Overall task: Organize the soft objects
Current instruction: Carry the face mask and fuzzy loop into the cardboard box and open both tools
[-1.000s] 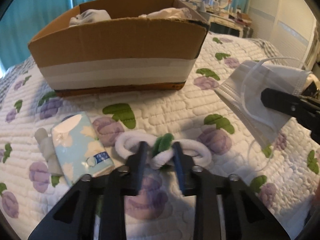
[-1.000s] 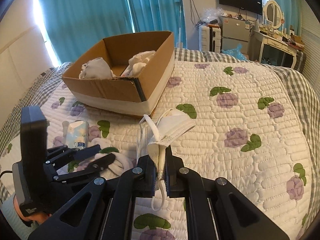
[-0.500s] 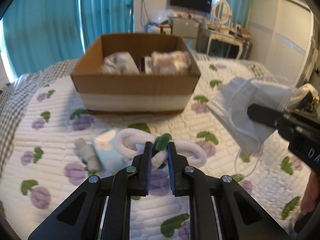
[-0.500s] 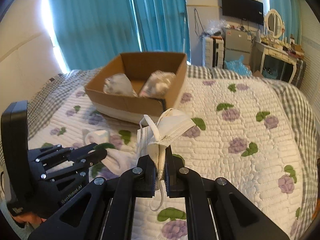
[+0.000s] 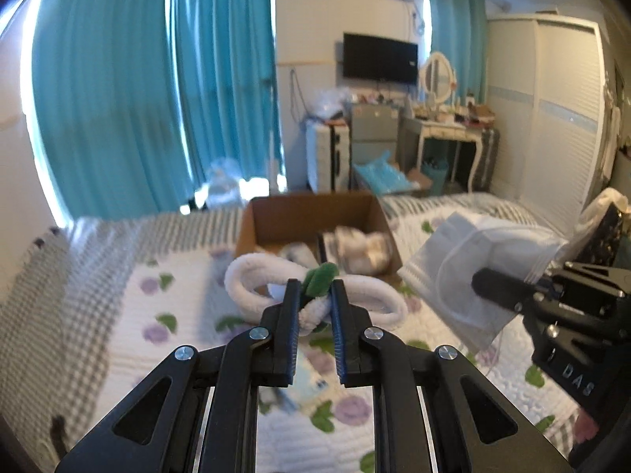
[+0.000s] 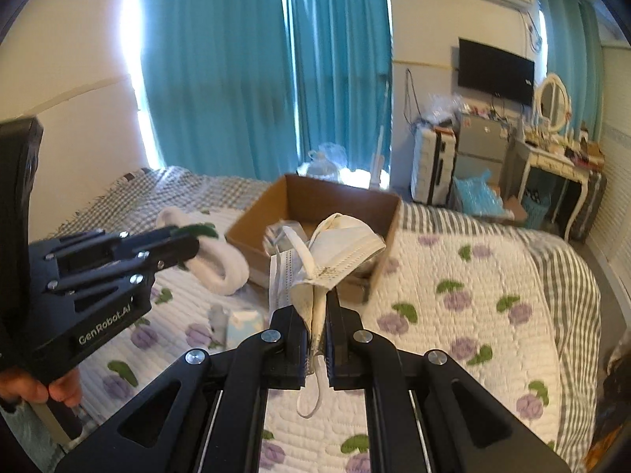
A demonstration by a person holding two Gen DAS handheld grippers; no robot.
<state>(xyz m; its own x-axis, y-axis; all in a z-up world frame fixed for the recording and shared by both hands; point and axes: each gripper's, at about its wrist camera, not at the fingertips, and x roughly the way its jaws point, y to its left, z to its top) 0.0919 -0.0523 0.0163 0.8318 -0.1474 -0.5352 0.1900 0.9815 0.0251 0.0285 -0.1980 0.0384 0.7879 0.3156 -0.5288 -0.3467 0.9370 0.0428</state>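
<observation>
Ahead of both tongs: an open cardboard box (image 5: 311, 216) sits on the quilted bed (image 6: 453, 276), with pale bundles (image 5: 363, 246) lying inside it (too blurred to name).
Below the left tongs: a light-blue tissue pack (image 6: 244, 323) and a small grey roll (image 6: 218, 315) lie on the quilt, just beside each other.
Beyond the box: teal curtains (image 5: 157, 98), a wall television (image 5: 380, 57) and a cluttered dressing table (image 6: 552, 157).
In the way: nothing stands between either tongs and the box's open top; the white plush overlaps the box's near wall in the left wrist view.
Left tongs (image 5: 313, 303): narrowed onto the middle of a white plush hairband (image 5: 252, 280) with green leaves (image 5: 319, 276), its two loops spreading to either side, clear of the bed.
Right tongs (image 6: 317, 315): pressed nearly together on white face masks (image 6: 335, 252), whose folds fan out above the tips and whose ear loop (image 6: 311, 390) dangles below.
Right of the left tongs: the masks hang in the air, near the hairband but apart from it.
Change from a second ago: the hairband lay on the quilt with the left tongs wide around it; now it is gripped and lifted, and both tongs are higher, looking down into the box (the room fills the upper view).
</observation>
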